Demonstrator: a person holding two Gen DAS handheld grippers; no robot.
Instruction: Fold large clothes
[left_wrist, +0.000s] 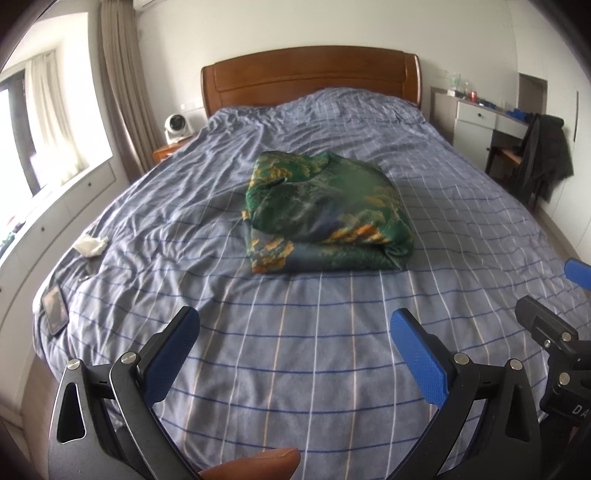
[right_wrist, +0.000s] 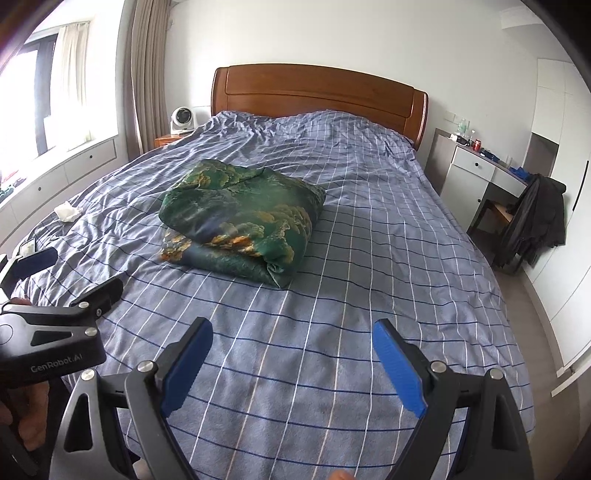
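Observation:
A green garment with orange and blue print (left_wrist: 325, 214) lies folded into a thick bundle in the middle of the bed (left_wrist: 295, 350); it also shows in the right wrist view (right_wrist: 243, 221). My left gripper (left_wrist: 293, 325) is open and empty, held above the bed's near end, well short of the bundle. My right gripper (right_wrist: 293, 336) is open and empty too, beside the left one. The right gripper shows at the right edge of the left wrist view (left_wrist: 554, 291), and the left gripper at the left edge of the right wrist view (right_wrist: 70, 273).
The bed has a blue checked cover and a wooden headboard (left_wrist: 310, 74). A phone (left_wrist: 54, 304) and white tissue (left_wrist: 90, 245) lie at its left edge. A fan (left_wrist: 176, 127) stands on the nightstand. A desk (left_wrist: 480, 118) and a chair with a dark jacket (left_wrist: 543, 155) stand right.

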